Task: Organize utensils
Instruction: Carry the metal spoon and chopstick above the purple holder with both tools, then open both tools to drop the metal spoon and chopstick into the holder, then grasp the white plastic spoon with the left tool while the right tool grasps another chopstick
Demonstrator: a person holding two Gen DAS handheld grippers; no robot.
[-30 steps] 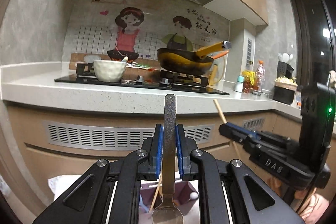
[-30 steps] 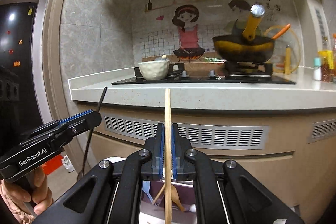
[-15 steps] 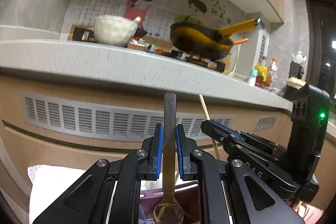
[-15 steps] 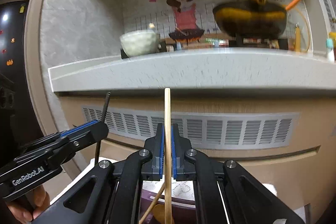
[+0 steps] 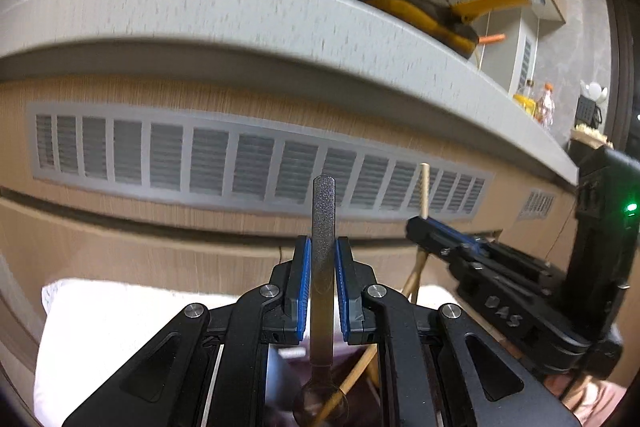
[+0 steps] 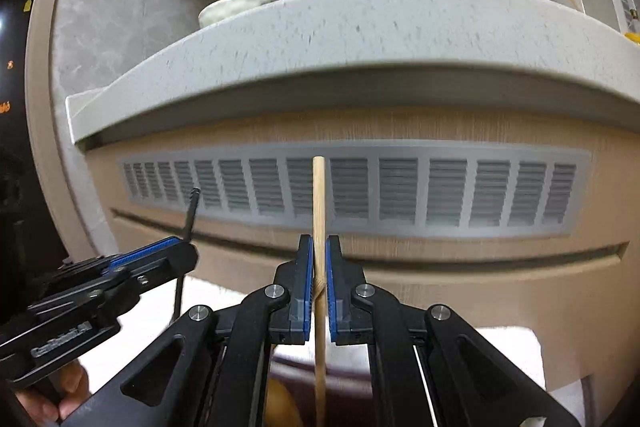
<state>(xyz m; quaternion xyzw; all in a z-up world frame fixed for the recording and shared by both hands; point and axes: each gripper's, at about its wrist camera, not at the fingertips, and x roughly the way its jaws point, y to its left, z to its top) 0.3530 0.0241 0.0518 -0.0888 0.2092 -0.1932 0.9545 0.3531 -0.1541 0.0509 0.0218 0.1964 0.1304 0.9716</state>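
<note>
Left tongs (image 5: 323, 283): I pinch the metal spoon (image 5: 322, 267), handle up, so its bowl goes down first.
Right tongs (image 6: 319, 287): I pinch one wooden chopstick (image 6: 319, 227) upright, to the right of the spoon.
Place: both near the cabinet, above a purple container (image 5: 280, 367), probably their holder.

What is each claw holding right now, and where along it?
Left claw: metal spoon, gripped mid-handle, bowl hanging below. Right claw: wooden utensil, gripped partway along its handle.

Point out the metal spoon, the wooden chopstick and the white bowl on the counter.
metal spoon (image 5: 323, 227), left wrist view, on its flat handle above the pads.
wooden chopstick (image 6: 319, 203), right wrist view, on its upper shaft.
white bowl (image 6: 224, 11), right wrist view, on its outer wall.
</note>
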